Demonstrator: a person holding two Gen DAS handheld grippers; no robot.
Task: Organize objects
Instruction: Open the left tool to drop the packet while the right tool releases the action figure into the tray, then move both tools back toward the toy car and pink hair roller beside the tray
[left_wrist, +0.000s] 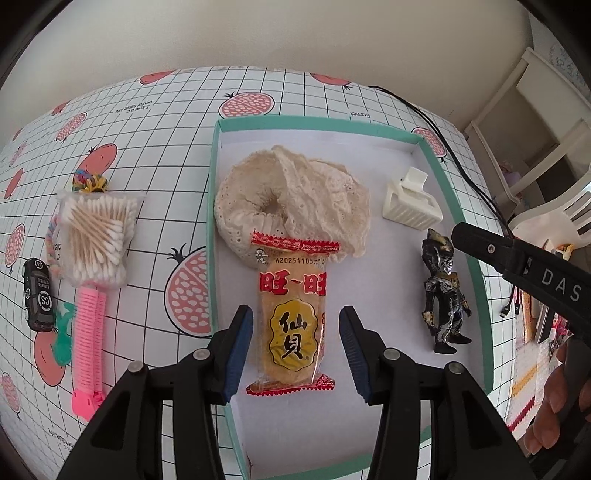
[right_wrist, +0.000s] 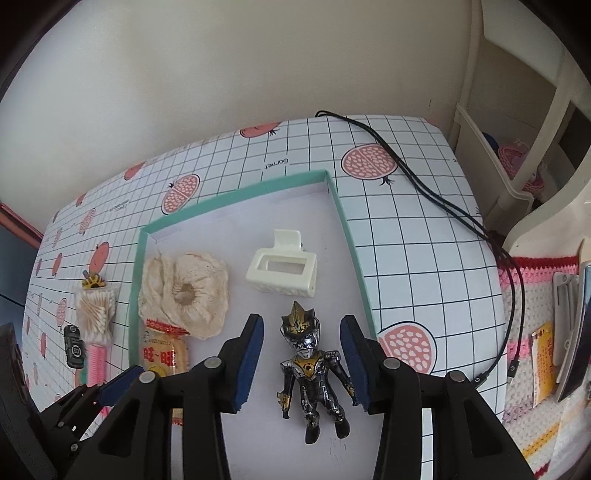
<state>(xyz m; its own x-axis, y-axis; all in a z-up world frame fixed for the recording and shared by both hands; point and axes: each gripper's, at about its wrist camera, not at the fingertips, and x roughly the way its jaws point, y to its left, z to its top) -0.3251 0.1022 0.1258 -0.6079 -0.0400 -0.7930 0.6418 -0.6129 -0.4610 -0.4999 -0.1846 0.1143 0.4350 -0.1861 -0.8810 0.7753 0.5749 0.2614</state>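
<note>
A teal-rimmed box (left_wrist: 213, 221) with a white floor holds a cream lace scrunchie (left_wrist: 295, 199), a red and yellow snack packet (left_wrist: 291, 325), a white claw clip (left_wrist: 410, 206) and a black toy figure (left_wrist: 445, 291). My left gripper (left_wrist: 295, 314) is open, its blue pads on either side of the snack packet without touching it. In the right wrist view my right gripper (right_wrist: 302, 321) is open around the toy figure (right_wrist: 314, 376), which lies on its back on the box floor; the right pad is close to its arm.
Left of the box on the pomegranate tablecloth lie a bag of cotton swabs (left_wrist: 98, 240), a pink hair roller (left_wrist: 88, 339), a toy car (left_wrist: 38, 295) and coloured rubber bands (left_wrist: 88, 181). A black cable (right_wrist: 443, 199) runs along the table's right side. A hand (left_wrist: 561, 398) shows at right.
</note>
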